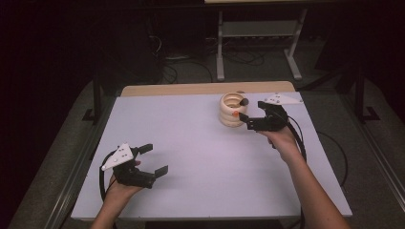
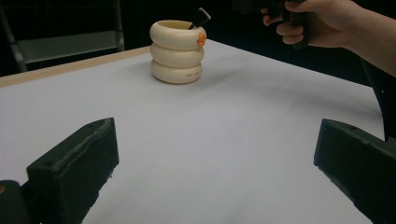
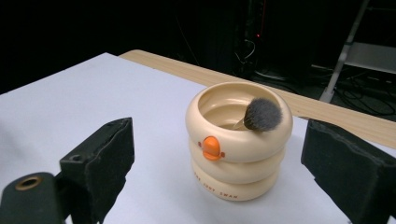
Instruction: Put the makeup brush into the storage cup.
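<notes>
Overhead, in the high view, a cream ribbed holder made of three stacked rings is standing upright near the far edge of the white surface, right of centre. A brush is leaning inside it, its dark tuft poking over the rim on the side facing the right gripper. That gripper is hovering just beside the holder, its fingers spread and pointing at the holder's wall without pressing on it. The left gripper is sitting well apart, near the front left corner of the surface, with its fingers also spread and nothing between them.

Next, in the left gripper view, two black fingers are rising wide apart from the bottom corners, with bare surface lying between them. Farther off, the holder is standing near the back edge, an orange mark showing on its top ring, and the brush is sticking up out of it. A hand is gripping the other tool at the top right.

Finally, in the right gripper view, the fingers are standing wide open on either side of the holder, clear of its walls. The brush is resting against the inner rim, grey tuft up. The orange mark is facing the camera, and small lettering on the bottom ring is too fine to read.
</notes>
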`<state>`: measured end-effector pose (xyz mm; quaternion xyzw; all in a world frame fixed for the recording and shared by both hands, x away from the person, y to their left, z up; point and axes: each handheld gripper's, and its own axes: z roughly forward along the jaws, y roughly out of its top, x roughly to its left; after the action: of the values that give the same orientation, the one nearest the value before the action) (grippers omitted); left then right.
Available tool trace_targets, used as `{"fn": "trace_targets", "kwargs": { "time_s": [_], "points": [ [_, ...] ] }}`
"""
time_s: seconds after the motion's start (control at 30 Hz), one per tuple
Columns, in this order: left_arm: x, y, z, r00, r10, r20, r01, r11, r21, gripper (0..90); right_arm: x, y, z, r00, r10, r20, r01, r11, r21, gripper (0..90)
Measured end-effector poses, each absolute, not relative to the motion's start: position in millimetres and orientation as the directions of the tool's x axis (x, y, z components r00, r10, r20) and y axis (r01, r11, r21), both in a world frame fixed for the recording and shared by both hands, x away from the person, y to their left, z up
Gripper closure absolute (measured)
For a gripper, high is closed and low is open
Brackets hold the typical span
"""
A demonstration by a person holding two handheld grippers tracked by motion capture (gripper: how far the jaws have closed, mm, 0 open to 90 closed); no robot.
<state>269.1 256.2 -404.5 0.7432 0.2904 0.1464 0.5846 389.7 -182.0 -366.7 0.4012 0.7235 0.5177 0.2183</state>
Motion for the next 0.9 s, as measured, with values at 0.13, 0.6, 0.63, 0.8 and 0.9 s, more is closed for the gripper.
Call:
{"fn": "trace_targets", "kwargs": {
  "time_s": [0.13,0.6,0.63,0.8,0.9],
  "points": [
    [270.0,258.0,-404.2,0.79,0.602,-0.113,0.257,-0.158,0.953,0.0,382.7,-184.2,-368.7,-0.589,0.801,0.109,0.351,0.133,0.927,8.6],
    [269.4,258.1,-403.2,0.791,0.603,-0.108,0.249,-0.156,0.956,0.0,357.0,-183.6,-376.8,-0.628,0.772,0.094,0.32,0.146,0.936,6.3],
    [269.4,258.1,-403.2,0.79,0.603,-0.109,0.25,-0.155,0.956,0.0,354.7,-183.6,-378.2,-0.632,0.77,0.088,0.315,0.151,0.937,6.0],
    [269.3,259.7,-402.2,0.792,0.603,-0.099,0.24,-0.158,0.958,0.0,344.5,-185.5,-381.9,-0.64,0.762,0.096,0.317,0.148,0.937,3.8],
    [269.2,259.7,-401.7,0.791,0.604,-0.099,0.24,-0.157,0.958,0.0,338.1,-187.0,-383.7,-0.648,0.755,0.097,0.325,0.159,0.932,1.1]
  ]
}}
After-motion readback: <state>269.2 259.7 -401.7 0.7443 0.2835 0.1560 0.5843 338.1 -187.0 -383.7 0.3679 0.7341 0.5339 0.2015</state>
